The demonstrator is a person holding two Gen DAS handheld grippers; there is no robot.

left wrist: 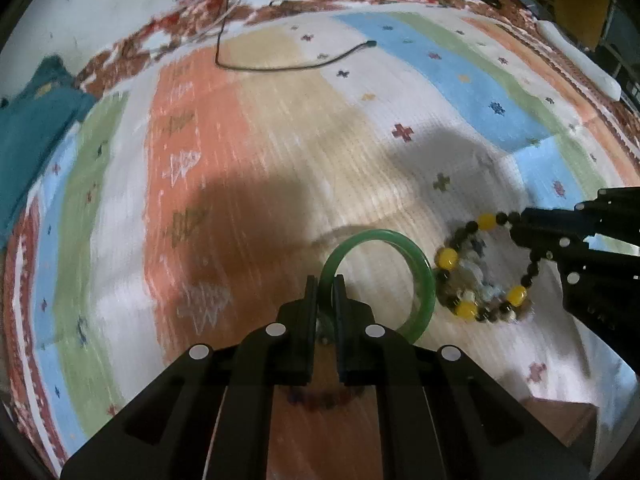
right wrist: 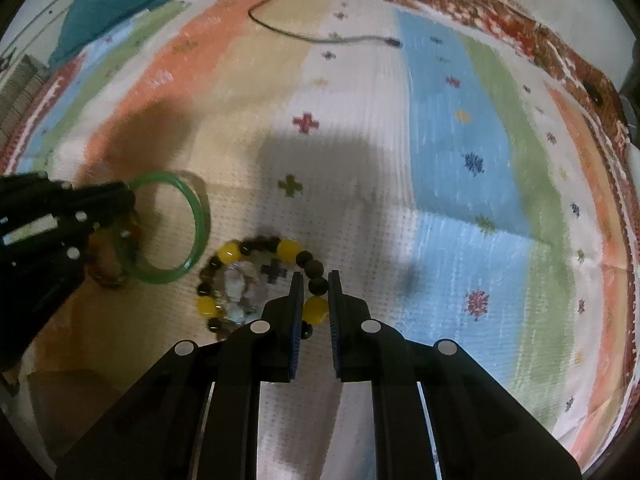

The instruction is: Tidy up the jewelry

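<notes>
My left gripper [left wrist: 325, 280] is shut on a green jade bangle [left wrist: 424, 276], holding its left rim just above the striped mat; the bangle also shows in the right wrist view [right wrist: 196, 216]. My right gripper [right wrist: 314, 280] is shut on a bracelet of dark and yellow beads [right wrist: 232, 254], pinching its right side. That bracelet shows in the left wrist view [left wrist: 448, 258] right of the bangle, over a pale crystal bracelet [left wrist: 476, 276]. A brown amber bracelet [right wrist: 108, 272] lies under the left gripper [right wrist: 124, 200]. The right gripper [left wrist: 516, 224] enters the left wrist view from the right.
Everything lies on a striped, patterned mat [left wrist: 256, 128]. A black cable [left wrist: 280, 66] lies at the far side. A teal cloth [left wrist: 32, 120] sits at the far left edge. A white bar-shaped object [left wrist: 580, 60] lies at the far right edge.
</notes>
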